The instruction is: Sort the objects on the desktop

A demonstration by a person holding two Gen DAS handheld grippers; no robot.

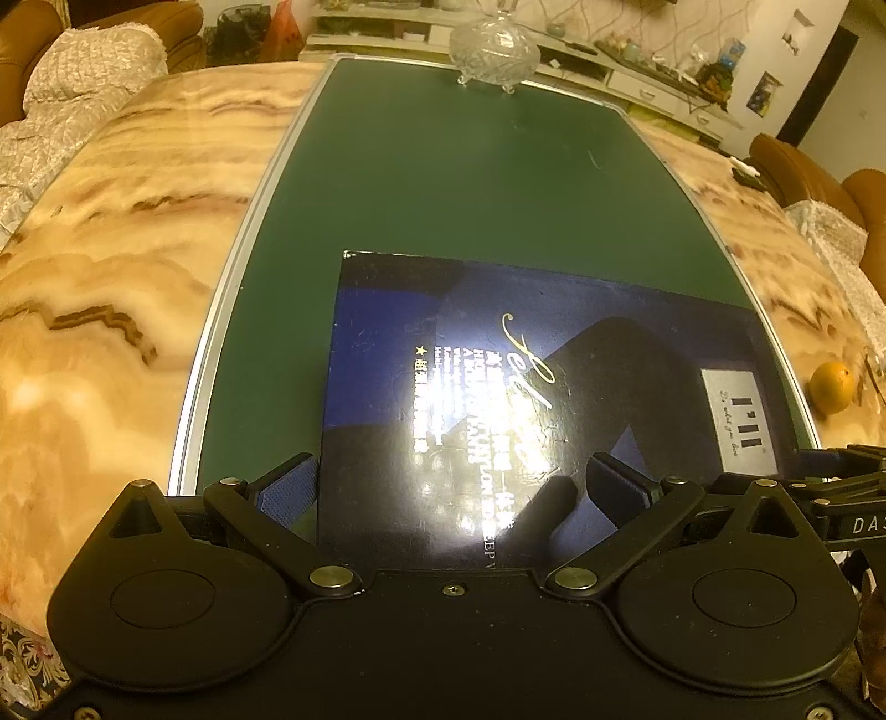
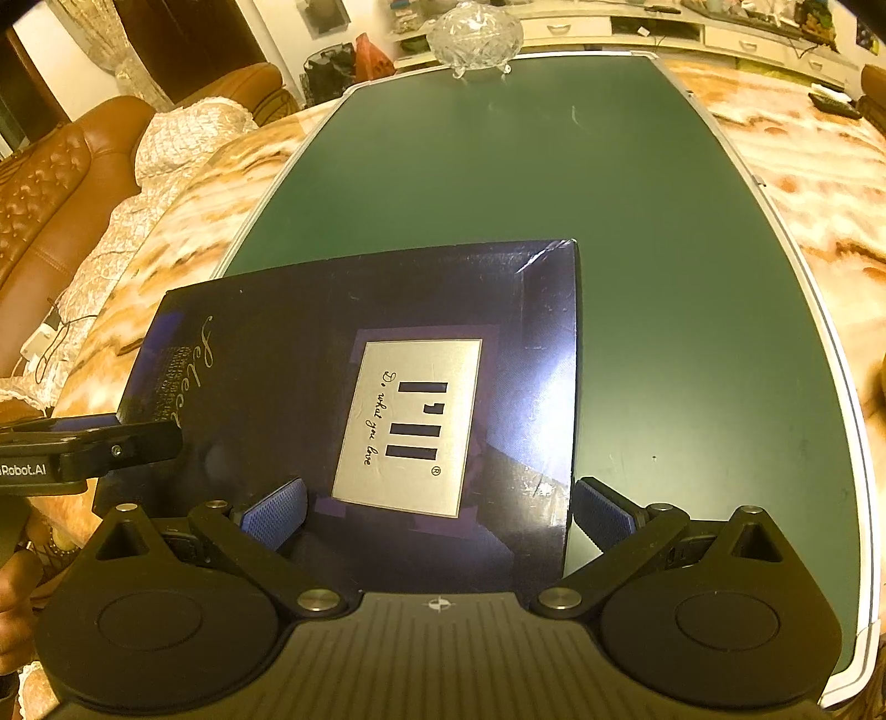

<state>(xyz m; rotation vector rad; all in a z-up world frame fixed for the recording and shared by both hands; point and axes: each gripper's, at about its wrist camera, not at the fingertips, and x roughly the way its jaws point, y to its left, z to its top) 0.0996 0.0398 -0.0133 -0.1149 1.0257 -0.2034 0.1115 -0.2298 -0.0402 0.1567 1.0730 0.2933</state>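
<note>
Marble tabletop (image 1: 111, 232) carrying green board (image 1: 443, 183); board lying mostly bare. Dark blue box (image 1: 498, 399) sitting flat on board's near end. Glass lidded bowl (image 1: 493, 50) standing at far edge, orange (image 1: 830, 385) resting off board — sorting looking barely begun. Left gripper (image 1: 451, 490) and right gripper (image 2: 440, 512) hovering over box, jaws spread, gripping nothing.

one box (image 1: 498, 387), one glass bowl (image 1: 493, 52), one orange (image 1: 830, 385)

A flat dark-blue cardboard box (image 1: 531, 399) lies on the green aluminium-framed board (image 1: 443, 183) atop the marbled bench (image 1: 127, 266), under the left gripper (image 1: 451, 493) with its jaws spread, a clear cut-glass lidded bowl (image 1: 494, 50) at the far edge.
</note>
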